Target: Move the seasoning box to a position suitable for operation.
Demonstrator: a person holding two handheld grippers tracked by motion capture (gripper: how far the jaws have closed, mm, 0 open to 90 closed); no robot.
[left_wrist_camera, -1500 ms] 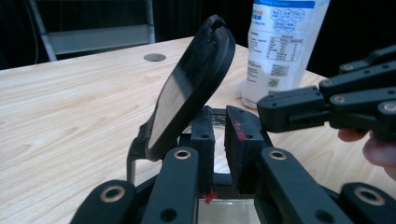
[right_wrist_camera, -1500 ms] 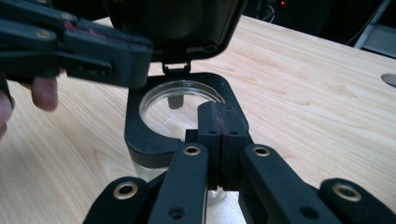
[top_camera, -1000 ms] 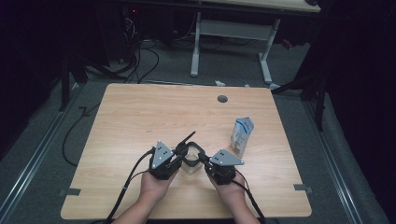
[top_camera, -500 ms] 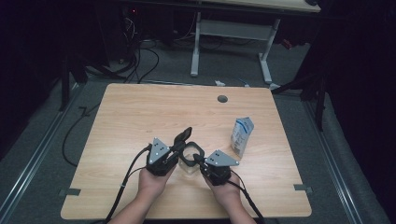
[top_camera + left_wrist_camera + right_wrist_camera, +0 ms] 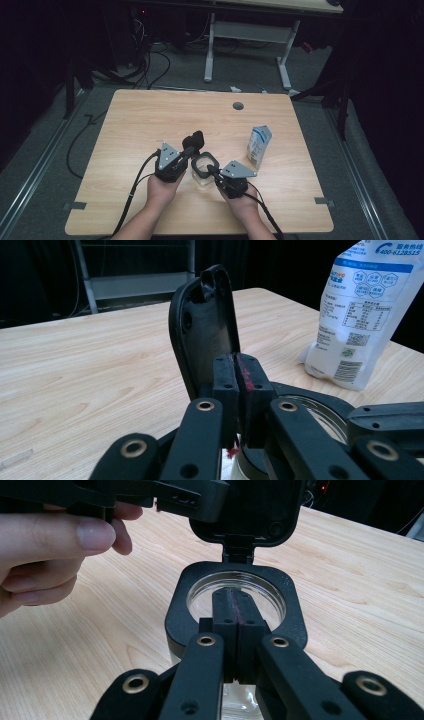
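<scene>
Clear jar [image 5: 202,175] sits near the table [image 5: 150,120] front edge, center, between both hands. Left gripper [image 5: 235,385] – jaws pressed together on the edge of the flip lid [image 5: 202,335], lid standing upright. Right gripper [image 5: 235,630] – jaws pinched on the near side of the black rim [image 5: 175,615]. Pouch [image 5: 259,145] stands at 2 o'clock from the jar, apart from it. Left hand [image 5: 55,545] shows at 10 o'clock in the right gripper view.
</scene>
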